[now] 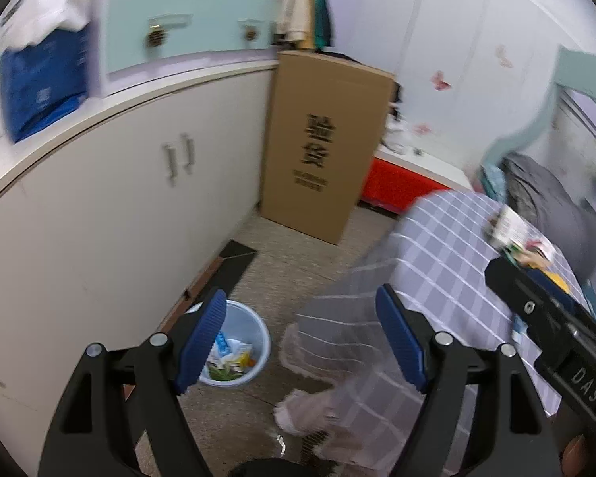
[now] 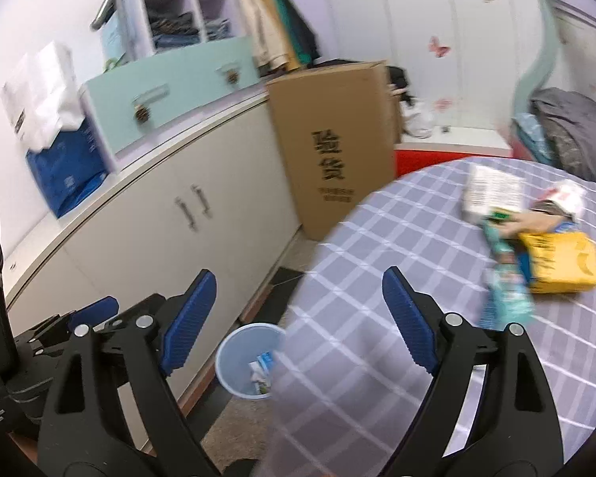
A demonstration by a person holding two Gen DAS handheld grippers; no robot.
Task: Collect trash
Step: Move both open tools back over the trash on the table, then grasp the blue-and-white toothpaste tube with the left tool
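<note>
A light blue bin (image 1: pixel 240 348) stands on the floor by the cabinet and holds wrappers; it also shows in the right wrist view (image 2: pixel 244 361). My left gripper (image 1: pixel 302 342) is open and empty, above the floor just right of the bin. My right gripper (image 2: pixel 298 318) is open and empty over the near edge of the checked table (image 2: pixel 377 258). Trash lies on the table's far right: a yellow packet (image 2: pixel 560 262), a teal wrapper (image 2: pixel 504 278), a white printed packet (image 2: pixel 492 190) and a crumpled wrapper (image 2: pixel 564 194). The right gripper's body (image 1: pixel 552 318) shows in the left view.
A white cabinet (image 1: pixel 119 198) runs along the left. A tall cardboard box (image 1: pixel 322 143) stands at its end, with a red and white low unit (image 1: pixel 401 183) beyond. Grey bedding (image 2: pixel 572 127) lies behind the table. The checked cloth hangs down beside the bin (image 1: pixel 357 318).
</note>
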